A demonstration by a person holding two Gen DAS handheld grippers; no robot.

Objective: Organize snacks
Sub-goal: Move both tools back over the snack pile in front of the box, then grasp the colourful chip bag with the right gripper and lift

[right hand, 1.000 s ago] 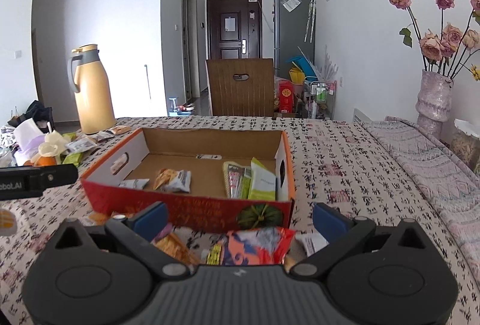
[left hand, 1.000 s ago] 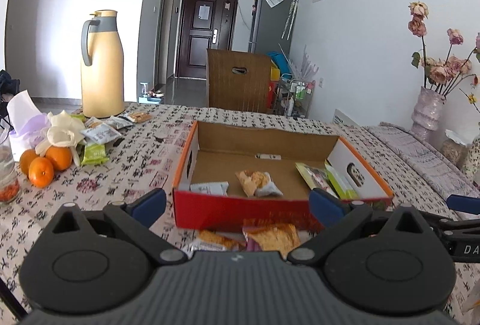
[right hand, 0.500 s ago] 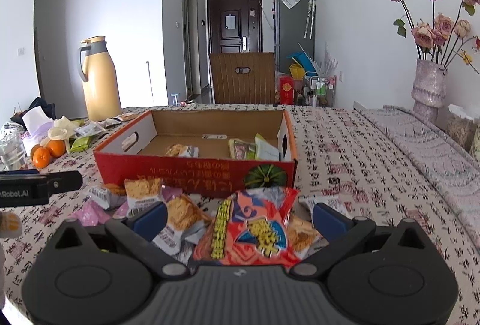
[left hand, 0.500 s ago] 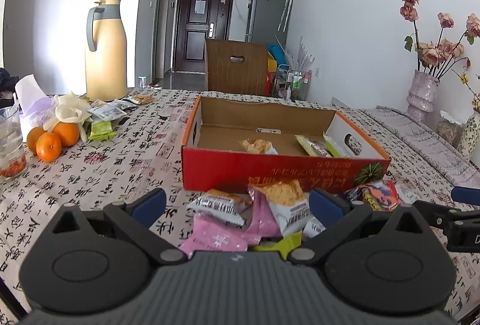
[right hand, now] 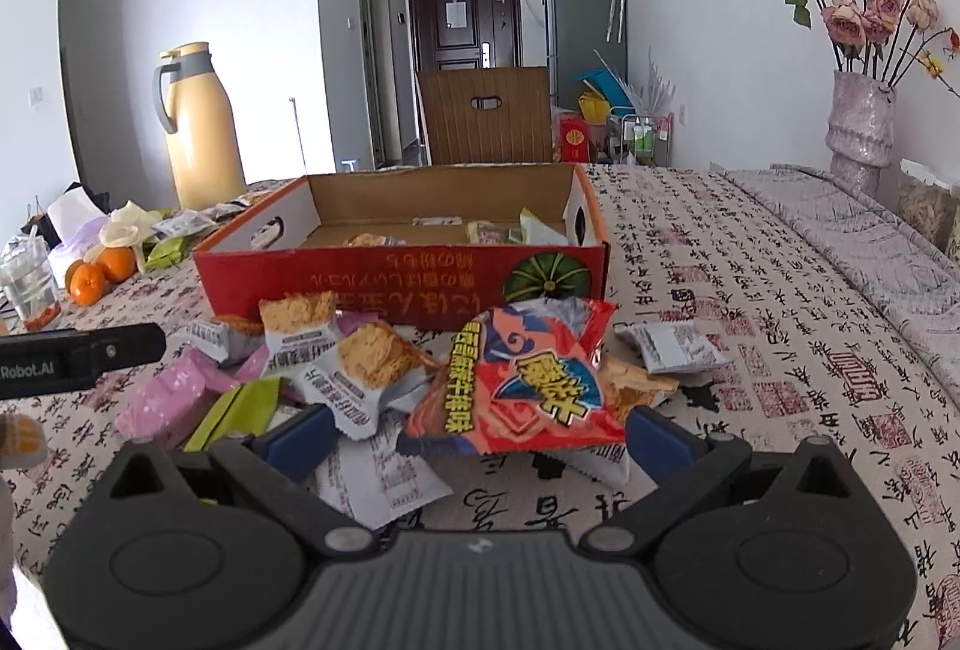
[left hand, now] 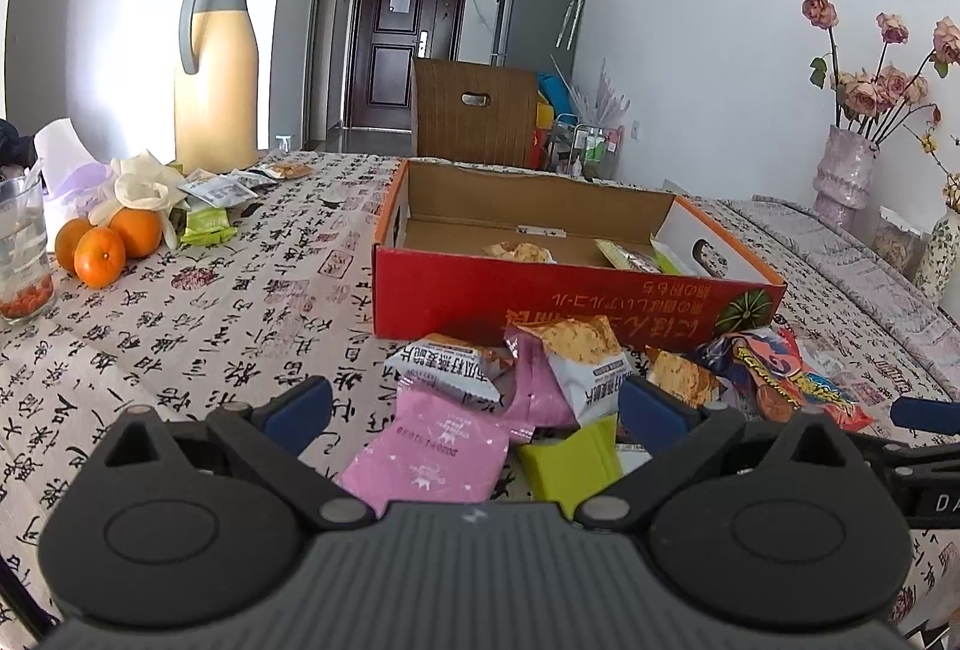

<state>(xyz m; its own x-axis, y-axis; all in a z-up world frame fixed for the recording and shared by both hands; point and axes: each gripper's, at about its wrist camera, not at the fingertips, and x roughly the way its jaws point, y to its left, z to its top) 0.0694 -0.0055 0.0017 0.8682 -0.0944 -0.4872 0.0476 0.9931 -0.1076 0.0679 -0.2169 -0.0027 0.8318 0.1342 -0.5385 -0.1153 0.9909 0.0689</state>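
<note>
1. Left wrist view. The left gripper (left hand: 471,413) hangs low over a heap of snack packets on the tablecloth (left hand: 198,350), its jaws spread wide and holding nothing. A pink packet (left hand: 429,455) lies between the blue fingertips (left hand: 297,404), its long axis running roughly away from the camera, toward the box. A lime-green packet (left hand: 570,461) lies just beside it on the right. The cardboard box (left hand: 540,302) stands beyond the heap with its open top up and a few packets already inside; placed there, it probably serves as the collecting tray.

2. Right wrist view. The right gripper (right hand: 477,440) likewise stands wide and empty. The red chip bag (right hand: 522,386) lies between its fingers on top of the heap, propped at a tilt, its long axis pointing toward the box wall (right hand: 396,284) and its printed face upward. White biscuit packets (right hand: 354,368) lean against it on the left. The heap touches the near wall of the box, so each transfer should be short.

3. Judgement. Both tools appear poised for a first grasp; most packets remain outside the box.
</note>
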